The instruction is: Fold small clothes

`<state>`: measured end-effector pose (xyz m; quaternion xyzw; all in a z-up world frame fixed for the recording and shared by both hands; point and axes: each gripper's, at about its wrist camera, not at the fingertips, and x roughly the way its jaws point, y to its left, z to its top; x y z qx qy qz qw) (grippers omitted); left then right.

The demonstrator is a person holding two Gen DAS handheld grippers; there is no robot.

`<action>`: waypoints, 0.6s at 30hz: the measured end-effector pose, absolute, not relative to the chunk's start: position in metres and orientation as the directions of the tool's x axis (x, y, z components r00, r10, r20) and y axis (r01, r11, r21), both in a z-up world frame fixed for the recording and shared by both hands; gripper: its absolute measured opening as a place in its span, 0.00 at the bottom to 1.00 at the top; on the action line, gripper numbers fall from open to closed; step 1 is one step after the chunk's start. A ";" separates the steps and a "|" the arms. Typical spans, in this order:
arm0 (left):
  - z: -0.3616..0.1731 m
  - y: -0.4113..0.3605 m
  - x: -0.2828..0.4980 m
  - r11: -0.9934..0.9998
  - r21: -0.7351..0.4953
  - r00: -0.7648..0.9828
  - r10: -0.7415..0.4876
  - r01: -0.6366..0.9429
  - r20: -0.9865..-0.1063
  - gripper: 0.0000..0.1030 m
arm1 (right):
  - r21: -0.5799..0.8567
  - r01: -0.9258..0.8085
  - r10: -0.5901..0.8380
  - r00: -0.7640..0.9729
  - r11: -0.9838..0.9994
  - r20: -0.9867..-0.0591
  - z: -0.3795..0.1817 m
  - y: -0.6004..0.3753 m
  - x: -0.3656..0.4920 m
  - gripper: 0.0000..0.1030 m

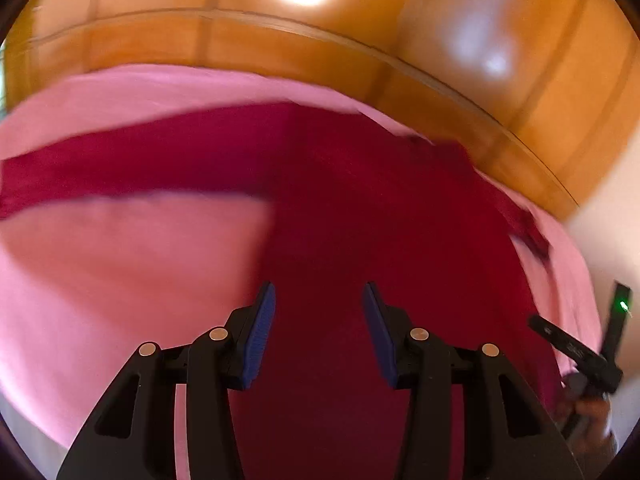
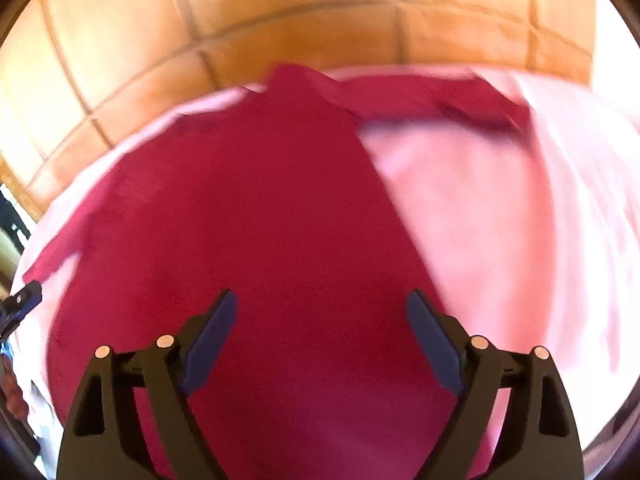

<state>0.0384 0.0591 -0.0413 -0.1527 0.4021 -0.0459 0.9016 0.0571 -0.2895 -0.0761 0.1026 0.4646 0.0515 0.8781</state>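
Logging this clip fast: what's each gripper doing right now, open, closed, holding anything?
Left gripper: open, empty, above the dark red garment.
Right gripper: open wide, empty, above the same garment.

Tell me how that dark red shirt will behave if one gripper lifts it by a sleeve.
The dark red shirt is likely floppy: it lies flat on the pink sheet, its sleeve spread limp. Lifted at one point, it would probably drape and bunch. It seems light, thin cloth. Both the left gripper and right gripper are open.
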 end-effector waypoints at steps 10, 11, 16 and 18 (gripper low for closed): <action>-0.079 0.040 0.017 0.980 -0.194 0.611 -0.185 0.052 -0.770 0.43 | 0.188 -0.139 0.233 0.513 0.972 -0.826 -0.075 -0.282 0.004 0.06; -0.081 0.042 0.015 0.981 -0.187 0.606 -0.183 0.057 -0.774 0.43 | 0.195 -0.133 0.236 0.513 0.972 -0.825 -0.073 -0.284 0.003 0.05; -0.073 0.049 0.010 0.980 -0.188 0.605 -0.190 0.068 -0.773 0.43 | 0.130 -0.079 0.152 0.485 0.988 -0.861 -0.079 -0.307 -0.007 0.00; -0.062 0.052 0.011 0.970 -0.237 0.619 -0.222 0.061 -0.754 0.43 | 0.194 -0.055 0.195 0.497 0.979 -0.845 -0.075 -0.321 -0.008 0.00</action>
